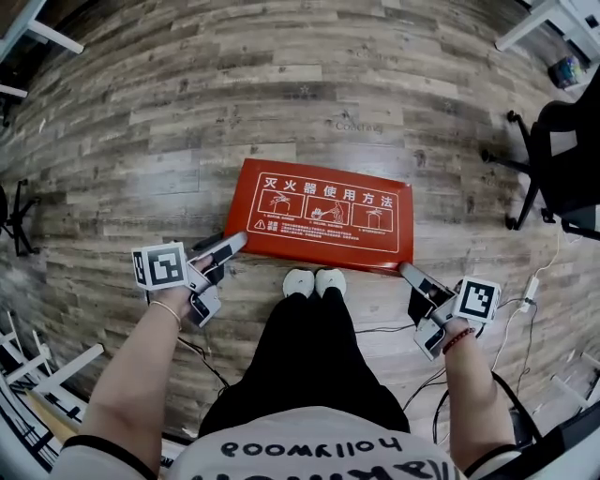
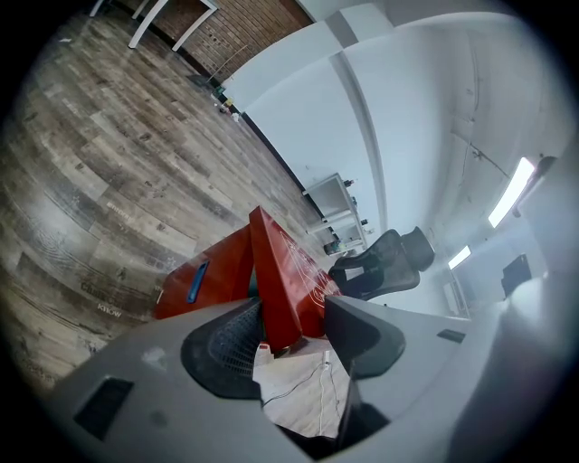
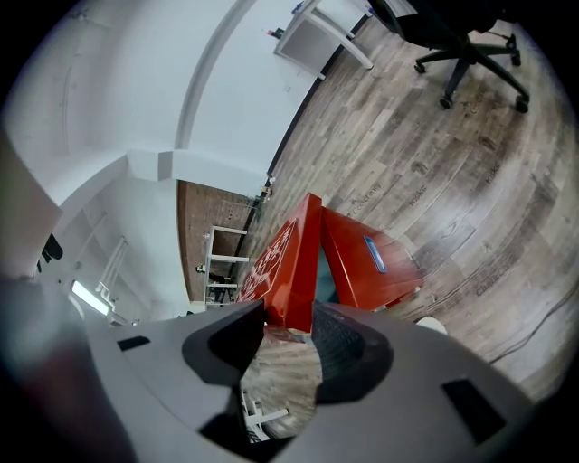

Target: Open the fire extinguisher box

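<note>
The red fire extinguisher box lies on the wooden floor, its lid [image 1: 323,214] printed with white instructions. My left gripper [image 1: 230,248] is shut on the lid's near left corner, and my right gripper [image 1: 410,275] is shut on the near right corner. In the left gripper view the lid [image 2: 285,280] stands tilted up off the box body [image 2: 204,280], its corner pinched between the jaws of the left gripper [image 2: 294,325]. In the right gripper view the lid [image 3: 294,267] is likewise lifted off the body [image 3: 366,262], leaving a gap, with the right gripper [image 3: 288,330] clamped on its edge.
The person's white shoes [image 1: 314,281] stand right in front of the box. A black office chair [image 1: 562,159] is at the right, with cables [image 1: 511,319] on the floor below it. White table legs [image 1: 553,19] are at the far right corner.
</note>
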Demonstrator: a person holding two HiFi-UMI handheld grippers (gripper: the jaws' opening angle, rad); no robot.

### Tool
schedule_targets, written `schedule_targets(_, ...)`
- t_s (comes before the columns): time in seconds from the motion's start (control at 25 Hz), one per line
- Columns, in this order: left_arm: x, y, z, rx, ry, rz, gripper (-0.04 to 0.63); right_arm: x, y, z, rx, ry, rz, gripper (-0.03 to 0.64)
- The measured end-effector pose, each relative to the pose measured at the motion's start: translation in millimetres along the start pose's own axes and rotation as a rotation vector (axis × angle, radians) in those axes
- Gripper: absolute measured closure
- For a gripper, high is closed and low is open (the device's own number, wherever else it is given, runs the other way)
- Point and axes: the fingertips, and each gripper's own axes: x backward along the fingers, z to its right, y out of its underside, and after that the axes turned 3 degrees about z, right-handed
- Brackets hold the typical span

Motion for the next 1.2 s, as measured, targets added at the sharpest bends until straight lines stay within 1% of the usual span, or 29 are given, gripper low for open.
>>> schedule_targets(0.08, -1.0, -1.5, 11.0, 0.008, 0.015, 0.008, 0.39, 0.5, 0.7, -0.1, 0.007, 0.009, 0.003, 0.449)
schedule_targets(0.12, -0.7, -0.1, 10.4, 0.0, 0.007, 0.005, 0.39, 0.4, 2.2, 1.5, 0.012, 0.018, 0.005, 0.449)
schedule_targets(0.24, -4.7, 2.7, 14.2, -0.039, -0.046, -0.007, 0.39, 0.3, 3.6, 11.3, 0.035, 0.081, 0.018, 0.449)
schedule_targets(0.32, -9.7, 3.8, 14.6, -0.085, -0.119, 0.008, 0.388, 3.2, 2.1, 25.4, 0.049, 0.174, 0.033, 0.449)
schedule_targets(0.36, -10.9, 6.0, 11.4, -0.123, -0.171, 0.021, 0.386, 3.5, 3.7, 32.4, 0.051, 0.215, 0.039, 0.448)
schedule_targets(0.4, -10.8, 8.8, 6.9, -0.173, -0.228, 0.036, 0.385, 1.4, 6.7, 36.9, 0.048, 0.236, 0.044, 0.445)
schedule_targets(0.48, -8.5, 14.9, -0.1, -0.279, -0.332, 0.065, 0.385, -5.0, 13.4, 41.0, 0.044, 0.242, 0.055, 0.44)
schedule_targets(0.52, -7.9, 17.1, -2.0, -0.322, -0.371, 0.074, 0.385, -7.8, 15.5, 42.2, 0.044, 0.239, 0.059, 0.439)
schedule_targets(0.6, -10.3, 19.2, -6.5, -0.41, -0.432, 0.062, 0.385, -12.7, 16.7, 46.4, 0.058, 0.247, 0.059, 0.436)
schedule_targets(0.68, -15.3, 21.0, -14.2, -0.479, -0.477, 0.021, 0.385, -18.7, 18.4, 54.1, 0.082, 0.277, 0.049, 0.432)
schedule_targets(0.84, -26.2, 27.2, -31.0, -0.479, -0.505, -0.038, 0.385, -27.5, 21.9, 74.8, 0.13, 0.342, 0.016, 0.428)
schedule_targets(0.92, -28.7, 28.0, -34.7, -0.485, -0.511, -0.044, 0.385, -31.4, 22.1, 81.1, 0.157, 0.373, -0.001, 0.428)
schedule_targets(1.08, -28.6, 27.6, -35.0, -0.462, -0.486, -0.005, 0.385, -32.5, 22.4, 82.5, 0.174, 0.355, 0.012, 0.428)
schedule_targets(1.2, -29.2, 28.2, -34.7, -0.462, -0.475, -0.016, 0.385, -32.2, 22.0, 81.0, 0.198, 0.357, 0.023, 0.428)
